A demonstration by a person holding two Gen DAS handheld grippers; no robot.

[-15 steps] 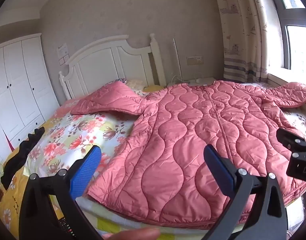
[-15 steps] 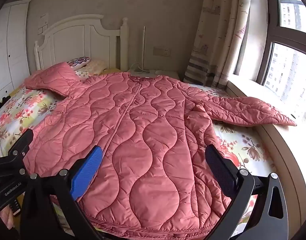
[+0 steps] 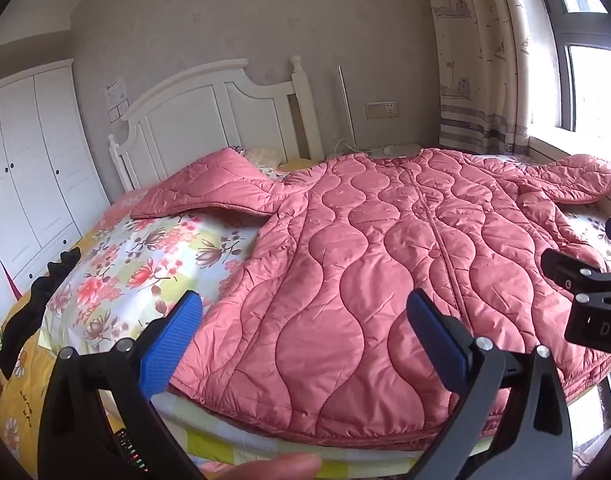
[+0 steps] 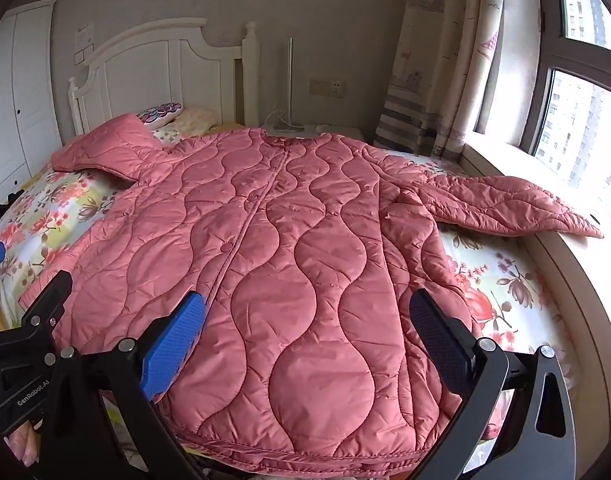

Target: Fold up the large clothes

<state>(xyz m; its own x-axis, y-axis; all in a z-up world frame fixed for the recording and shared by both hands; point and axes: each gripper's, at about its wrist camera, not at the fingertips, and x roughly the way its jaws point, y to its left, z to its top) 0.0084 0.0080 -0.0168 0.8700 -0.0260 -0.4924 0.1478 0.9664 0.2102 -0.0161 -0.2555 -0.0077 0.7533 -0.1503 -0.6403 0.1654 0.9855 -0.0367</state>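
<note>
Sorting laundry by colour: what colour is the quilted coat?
Salmon pink coat, clearest in the right wrist view.

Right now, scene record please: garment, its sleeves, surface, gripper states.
garment: pink quilted coat, spread flat, front up, snap placket closed
left sleeve: out over the floral bedsheet toward the headboard
right sleeve: out onto the window sill
left gripper: open, above the coat's hem, holding nothing
right gripper: open, above the hem, holding nothing
fold progress: none visible
</note>
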